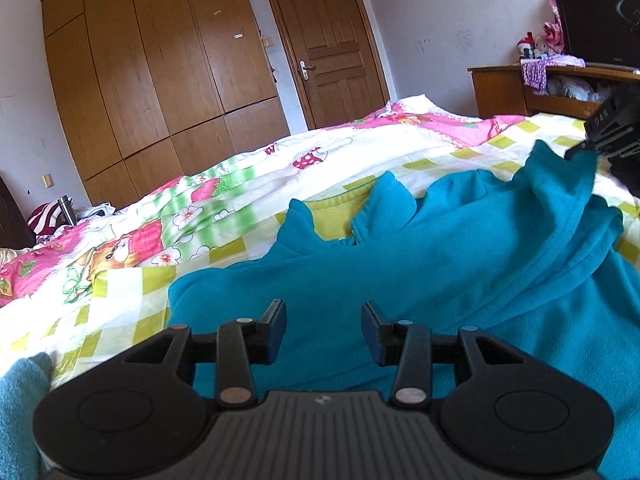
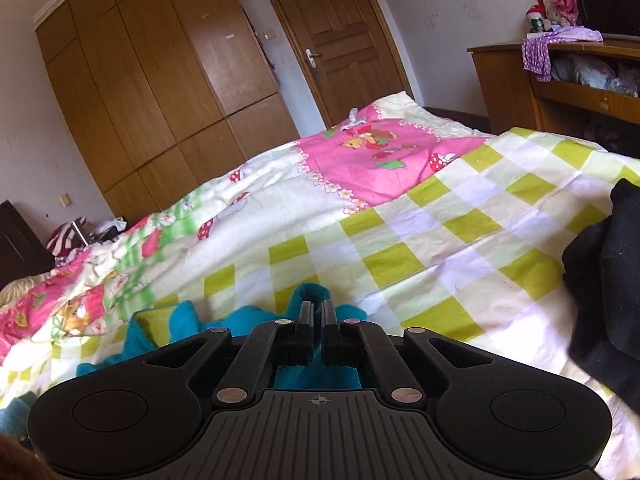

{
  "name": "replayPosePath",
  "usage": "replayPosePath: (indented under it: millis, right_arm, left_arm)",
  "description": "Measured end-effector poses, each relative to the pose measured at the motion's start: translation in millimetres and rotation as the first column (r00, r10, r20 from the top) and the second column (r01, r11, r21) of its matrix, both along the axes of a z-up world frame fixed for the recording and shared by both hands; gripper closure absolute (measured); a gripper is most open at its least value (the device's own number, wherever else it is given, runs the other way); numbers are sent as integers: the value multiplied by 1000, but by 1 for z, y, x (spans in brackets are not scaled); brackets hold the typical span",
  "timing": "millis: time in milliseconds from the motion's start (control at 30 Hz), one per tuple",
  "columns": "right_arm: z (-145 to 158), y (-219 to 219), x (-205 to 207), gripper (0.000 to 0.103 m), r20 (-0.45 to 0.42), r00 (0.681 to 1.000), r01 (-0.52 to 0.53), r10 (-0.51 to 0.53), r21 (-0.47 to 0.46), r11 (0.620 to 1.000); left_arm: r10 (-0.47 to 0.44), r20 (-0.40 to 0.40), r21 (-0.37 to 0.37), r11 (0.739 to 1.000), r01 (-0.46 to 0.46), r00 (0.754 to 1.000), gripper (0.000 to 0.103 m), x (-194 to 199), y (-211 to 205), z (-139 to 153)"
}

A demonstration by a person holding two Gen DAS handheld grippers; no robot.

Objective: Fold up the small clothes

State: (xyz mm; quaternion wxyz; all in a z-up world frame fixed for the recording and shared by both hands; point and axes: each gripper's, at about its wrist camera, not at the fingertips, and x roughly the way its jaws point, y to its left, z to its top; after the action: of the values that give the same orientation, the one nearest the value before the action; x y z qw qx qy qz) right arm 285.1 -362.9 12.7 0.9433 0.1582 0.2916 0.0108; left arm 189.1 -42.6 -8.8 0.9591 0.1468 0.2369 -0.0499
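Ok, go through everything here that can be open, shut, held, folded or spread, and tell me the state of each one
Teal fleece garment: spread rumpled on the bed, not folded, one edge lifted.
Right gripper: fingers shut on the teal fleece.
Left gripper: fingers open above the fleece, holding nothing.
Brown panelled wooden door: shut.
Wooden wardrobe: doors shut.
Black cloth pile: heaped on the checked sheet, untouched.

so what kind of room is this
A bedroom, most likely in a home. A bed with a checked green-and-white sheet and a pink cartoon quilt fills the view, a tall wooden wardrobe lines the far wall, and a teal fleece garment lies on the bed.
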Motion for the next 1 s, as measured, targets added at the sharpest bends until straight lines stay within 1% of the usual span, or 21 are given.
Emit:
replayPosePath:
  millis: [67, 100, 133, 167, 233, 267, 333, 367, 433, 467, 533, 600, 633, 667, 767, 833, 867, 900, 933, 967, 1000]
  right_arm:
    - [-22, -6, 4, 97, -87, 995, 41, -47, -67, 997]
    - [-27, -11, 2, 91, -108, 992, 59, -66, -70, 996]
    - [-29, -17, -3, 90, -115, 990, 71, -75, -43, 997]
    - [-28, -25, -13, 88, -107, 992, 67, -65, 18, 998]
    - [-24, -33, -29, 74, -92, 995, 45, -37, 93, 995]
    - [-24, -33, -37, 71, -91, 996, 24, -14, 113, 993]
    - [-29, -30, -43, 69, -117, 993, -14, 31, 140, 990]
    - [-33, -28, -42, 69, -135, 990, -25, 49, 172, 985]
    - [-40, -28, -41, 67, -154, 987, -18, 52, 215, 976]
    - [-42, -32, -42, 67, -137, 989, -15, 48, 235, 972]
    - [-45, -44, -41, 55, -114, 993, 8, 29, 310, 951]
    - [-48, -58, -33, 55, -107, 994, 16, 34, 435, 900]
    - [-48, -60, -30, 55, -91, 995, 3, 45, 470, 883]
    - [-47, -59, -27, 55, -75, 995, -18, 62, 483, 876]
    - [-51, -54, -20, 49, -104, 990, -37, 94, 454, 890]
    - [-59, -62, -25, 49, -120, 991, -1, 66, 478, 878]
    - [-61, -71, -27, 49, -121, 992, 38, 26, 498, 866]
    - [-60, -77, -28, 49, -128, 992, 71, -8, 496, 865]
    - [-57, -78, -28, 52, -142, 990, 90, -28, 455, 886]
    - [-51, -73, -29, 55, -152, 986, 118, -69, 343, 932]
    - [-43, -63, -32, 59, -158, 981, 141, -111, 198, 970]
  left_arm:
    - [-4, -29, 34, 999, 4, 1000, 48, 0, -1, -9]
    - [-4, -38, 46, 999, 6, 999, 48, -1, -1, -13]
    - [-5, -46, 50, 999, 7, 999, 48, -2, 1, -15]
    - [-4, -51, 50, 999, 7, 999, 48, -3, 3, -16]
    - [2, -51, 35, 999, 0, 999, 48, -5, 7, -14]
    - [8, -48, 22, 1000, -7, 999, 47, -5, 9, -12]
    - [30, -36, -3, 1000, -30, 999, 46, -1, 12, -8]
    - [43, -29, -5, 999, -43, 999, 46, 1, 13, -7]
    - [58, -26, 10, 998, -58, 998, 45, 5, 13, -5]
    - [58, -25, 23, 998, -57, 998, 44, 6, 13, -5]
    - [51, -27, 46, 998, -50, 998, 44, 9, 10, -7]
    - [42, -36, 58, 998, -40, 998, 44, 12, 5, -9]
    - [37, -41, 52, 998, -34, 998, 44, 13, 2, -9]
    - [33, -48, 43, 999, -31, 998, 44, 14, 0, -9]
    - [27, -57, 31, 999, -26, 998, 44, 12, -2, -9]
    - [18, -75, 44, 999, -15, 997, 42, 9, -1, -12]
    - [8, -100, 54, 999, -3, 995, 42, 9, -1, -15]
    - [9, -119, 73, 997, 0, 993, 42, 8, -1, -21]
    - [12, -130, 86, 996, -1, 991, 42, 6, -1, -23]
    - [15, -138, 90, 996, -3, 990, 42, 3, 0, -24]
    - [16, -146, 87, 996, -4, 989, 42, -1, 2, -22]
